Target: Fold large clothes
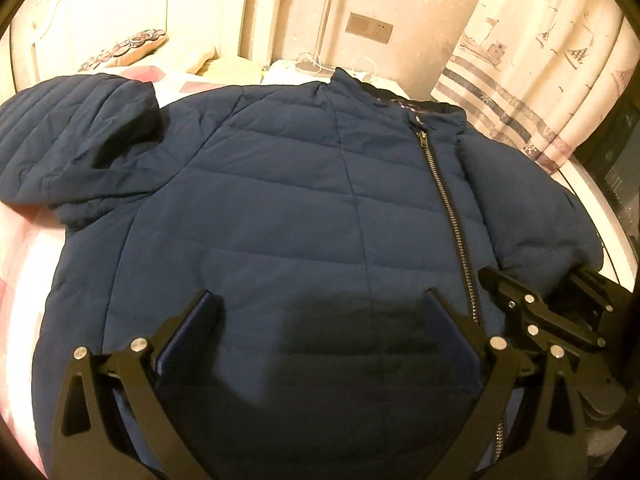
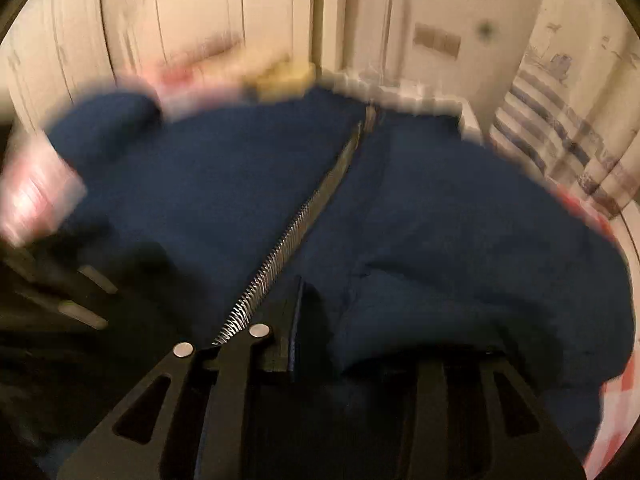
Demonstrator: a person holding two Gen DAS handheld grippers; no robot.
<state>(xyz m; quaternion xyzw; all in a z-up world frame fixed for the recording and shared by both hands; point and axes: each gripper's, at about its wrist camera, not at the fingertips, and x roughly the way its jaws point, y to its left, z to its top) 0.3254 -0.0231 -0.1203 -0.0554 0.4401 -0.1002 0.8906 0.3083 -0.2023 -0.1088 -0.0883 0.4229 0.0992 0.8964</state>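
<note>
A navy quilted jacket (image 1: 280,200) lies front up on the bed, its metal zipper (image 1: 448,208) closed. Its one sleeve (image 1: 60,140) is bent over at the far left. My left gripper (image 1: 318,294) hovers open above the lower front, with nothing between its fingers. The other sleeve (image 1: 532,208) lies along the jacket's right side, and my right gripper (image 1: 494,278) is at its end. In the blurred right wrist view, my right gripper (image 2: 344,312) is shut on a fold of that sleeve (image 2: 440,300) beside the zipper (image 2: 296,228). Fabric hides its right finger.
The bed has a pink sheet (image 1: 24,272) and pillows (image 1: 120,46) at a white headboard (image 1: 100,4). A bedside table with white cables (image 1: 312,62) stands behind the collar. A ship-print curtain (image 1: 540,60) hangs at the right, past the bed's edge (image 1: 600,208).
</note>
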